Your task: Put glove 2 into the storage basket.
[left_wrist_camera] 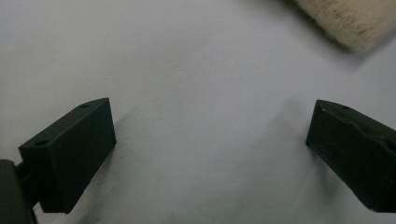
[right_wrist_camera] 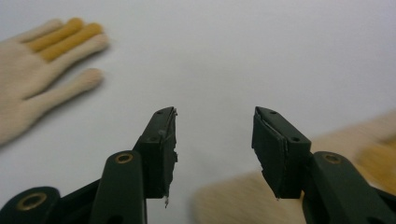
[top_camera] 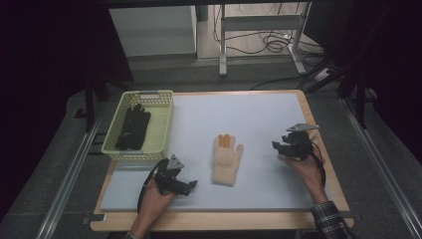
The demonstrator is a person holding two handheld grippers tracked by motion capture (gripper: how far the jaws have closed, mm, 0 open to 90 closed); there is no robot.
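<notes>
— Where is there room on the worktop [top_camera: 259, 119]?

— The far right corner and the whole far middle lie bare. The cream glove [top_camera: 226, 159] lies flat in the middle, nearer the front edge, with open mat on both its sides.

— And what blocks the way?

— The yellow basket [top_camera: 161, 127] fills the far left corner, a black glove [top_camera: 133, 127] lying inside it. The left gripper [top_camera: 191, 185], jaws wide apart, sits just left of the cream glove near the front edge; the right gripper [top_camera: 275, 146] stands near the right edge.

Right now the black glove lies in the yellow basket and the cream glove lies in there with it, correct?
Not quite. The black glove is in the yellow basket, but the cream glove lies flat on the white mat, outside the basket, as the high view shows.
</notes>
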